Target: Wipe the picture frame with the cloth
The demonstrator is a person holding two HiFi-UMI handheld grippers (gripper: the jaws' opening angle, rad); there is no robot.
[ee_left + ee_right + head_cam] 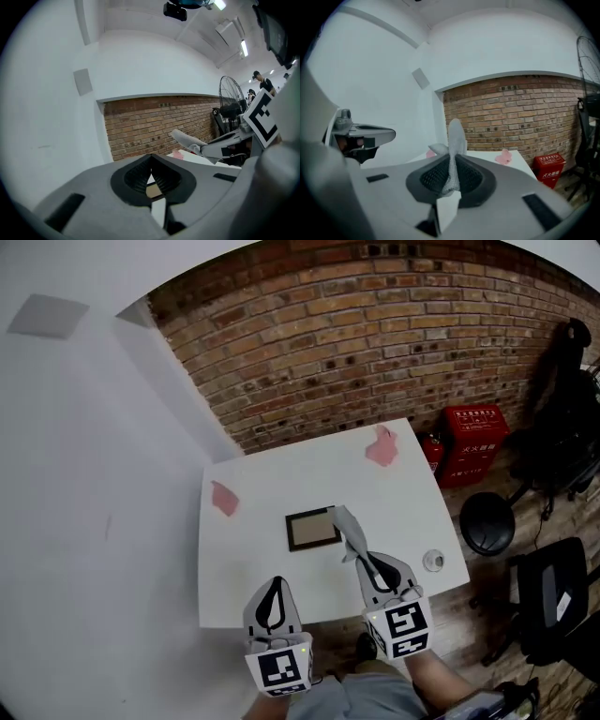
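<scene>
Holding the grey cloth [349, 532] pinched in my right tool [366, 562] just beside the picture frame [311, 530], which lies flat on the white table [236, 568], my left tool [273, 585] closed and empty, I judge the wiping not yet begun.

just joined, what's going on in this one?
A person is working with two handheld grippers at a white table. The right gripper is shut on a grey cloth, which sticks out by the right edge of the picture frame lying flat on the table. I can't tell whether the cloth touches the frame. The left gripper is shut and empty, near the table's front edge.
</scene>
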